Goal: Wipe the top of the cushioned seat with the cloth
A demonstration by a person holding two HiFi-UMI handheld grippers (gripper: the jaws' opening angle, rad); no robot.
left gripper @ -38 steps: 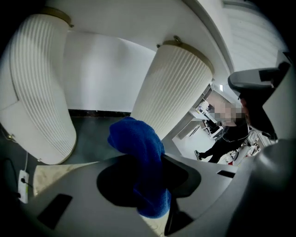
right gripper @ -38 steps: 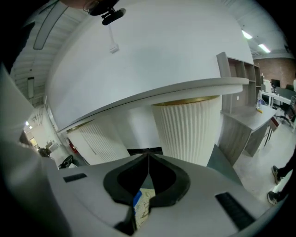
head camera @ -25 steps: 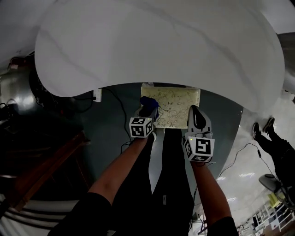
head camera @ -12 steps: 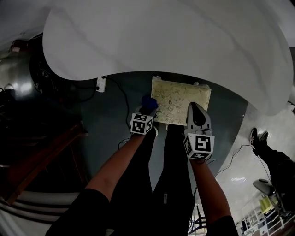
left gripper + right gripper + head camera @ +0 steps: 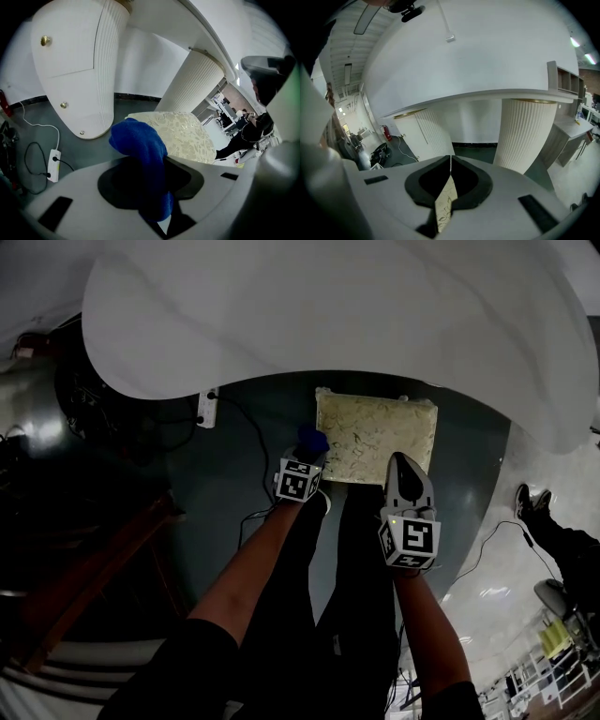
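Seat (image 5: 375,437) sits further right in your head view than a second ago, and your left gripper (image 5: 306,457) has moved with it. Seat: rectangular, cream, leafy brocade, padded, on dark floor (image 5: 244,474) by the white table (image 5: 328,315). Cloth (image 5: 140,145): blue, fluffy, bunched, pinched between the left fingers (image 5: 180,178), bulging past the tips at the seat's left edge. Right gripper (image 5: 401,463): fingers together, empty, over the seat's near edge.
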